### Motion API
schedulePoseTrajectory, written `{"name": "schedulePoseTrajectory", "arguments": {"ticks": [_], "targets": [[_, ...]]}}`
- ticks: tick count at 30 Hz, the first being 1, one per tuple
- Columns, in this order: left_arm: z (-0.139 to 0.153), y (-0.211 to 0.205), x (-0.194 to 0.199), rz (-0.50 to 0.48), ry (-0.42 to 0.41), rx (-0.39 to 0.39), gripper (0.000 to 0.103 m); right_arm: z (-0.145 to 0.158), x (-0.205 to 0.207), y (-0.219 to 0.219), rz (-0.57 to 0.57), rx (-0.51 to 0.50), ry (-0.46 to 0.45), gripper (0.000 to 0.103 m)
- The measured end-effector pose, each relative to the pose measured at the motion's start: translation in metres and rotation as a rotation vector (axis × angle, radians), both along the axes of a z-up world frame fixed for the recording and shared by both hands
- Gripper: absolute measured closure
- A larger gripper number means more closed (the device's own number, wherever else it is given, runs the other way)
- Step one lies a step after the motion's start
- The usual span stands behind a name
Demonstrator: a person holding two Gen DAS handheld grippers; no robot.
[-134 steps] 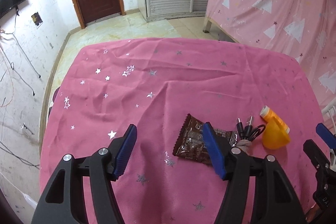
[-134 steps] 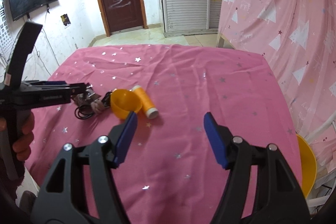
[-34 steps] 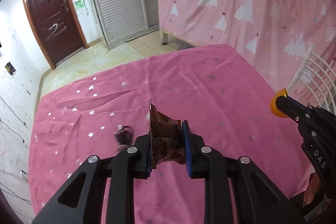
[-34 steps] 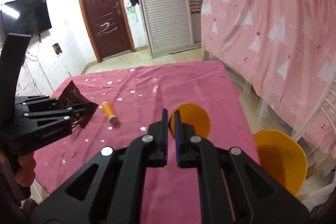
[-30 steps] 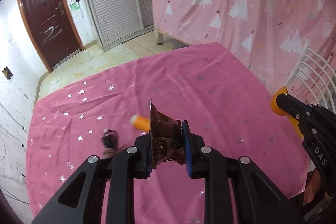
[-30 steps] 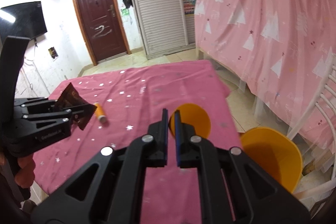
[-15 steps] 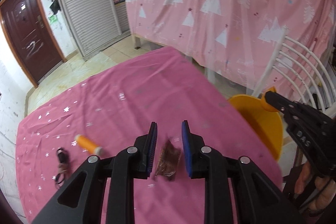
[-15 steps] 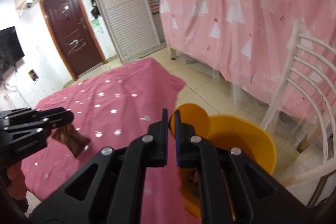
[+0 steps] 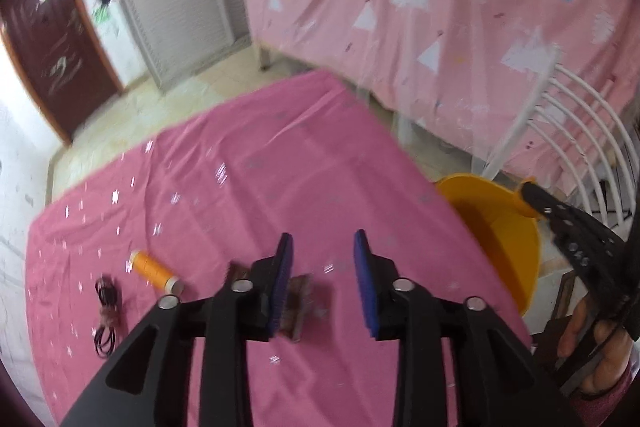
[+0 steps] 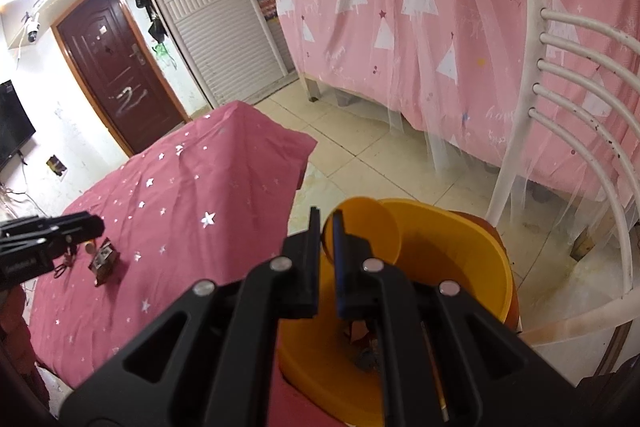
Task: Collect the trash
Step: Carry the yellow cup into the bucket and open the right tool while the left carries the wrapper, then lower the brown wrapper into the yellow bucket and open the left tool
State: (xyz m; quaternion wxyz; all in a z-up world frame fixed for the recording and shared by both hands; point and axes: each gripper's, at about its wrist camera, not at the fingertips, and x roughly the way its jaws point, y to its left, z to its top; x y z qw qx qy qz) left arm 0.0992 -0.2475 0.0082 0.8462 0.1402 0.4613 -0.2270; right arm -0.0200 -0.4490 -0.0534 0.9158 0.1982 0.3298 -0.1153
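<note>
brown wrapper blurred, part-hidden behind left gripper jaws

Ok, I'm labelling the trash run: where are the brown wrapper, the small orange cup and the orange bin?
brown wrapper (image 10: 105, 259), right wrist view, its middle.
small orange cup (image 10: 370, 227), right wrist view, its inner wall.
orange bin (image 10: 486, 267), right wrist view, its far inner wall.

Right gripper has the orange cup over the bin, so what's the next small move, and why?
Probably open the right gripper and let the orange cup drop. Its jaws are shut on the cup's rim, and the cup hangs over the orange bin, which already holds some scraps. The brown wrapper lies on the pink tablecloth, out of the left gripper, and comes afterwards.
</note>
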Motion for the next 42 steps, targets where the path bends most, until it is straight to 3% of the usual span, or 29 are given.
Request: {"name": "schedulePoseTrajectory", "arguments": {"ticks": [2, 4, 12, 18, 20, 22, 24, 26, 30, 32, 42], "targets": [[-0.008, 0.012, 0.008, 0.034, 0.024, 0.015, 0.054, -0.002, 0.001, 0.001, 0.001, 0.001, 0.008, 0.098], [-0.014, 0.019, 0.011, 0.046, 0.031, 0.023, 0.049, -0.004, 0.002, 0.002, -0.001, 0.0, 0.015, 0.098], [-0.036, 0.038, 0.02, 0.07, 0.072, 0.066, 0.046, -0.011, 0.006, 0.001, 0.0, 0.01, 0.041, 0.098], [-0.045, 0.038, 0.025, 0.057, 0.091, 0.047, 0.045, -0.016, 0.008, 0.0, 0.004, 0.019, 0.066, 0.098], [-0.046, 0.034, 0.021, 0.045, 0.086, 0.043, 0.052, -0.017, 0.009, -0.001, 0.001, 0.019, 0.074, 0.097], [-0.044, 0.03, 0.014, 0.017, 0.073, 0.041, 0.067, -0.017, 0.01, 0.0, 0.006, 0.02, 0.084, 0.086], [-0.042, 0.025, 0.009, 0.004, 0.057, 0.052, 0.08, -0.016, 0.009, 0.001, 0.008, 0.015, 0.086, 0.053], [-0.04, 0.02, 0.003, -0.009, 0.043, 0.061, 0.085, -0.015, 0.009, 0.003, 0.007, 0.013, 0.085, 0.039], [-0.035, 0.016, -0.003, -0.009, 0.022, 0.055, 0.088, -0.011, 0.006, 0.003, 0.002, 0.002, 0.075, 0.038], [-0.029, 0.013, -0.004, -0.007, 0.018, 0.043, 0.094, -0.01, 0.005, 0.001, -0.005, 0.005, 0.072, 0.037], [-0.004, -0.037, -0.024, -0.096, -0.02, 0.009, 0.094, 0.002, -0.012, -0.017, -0.074, 0.03, 0.013, 0.029]]}}
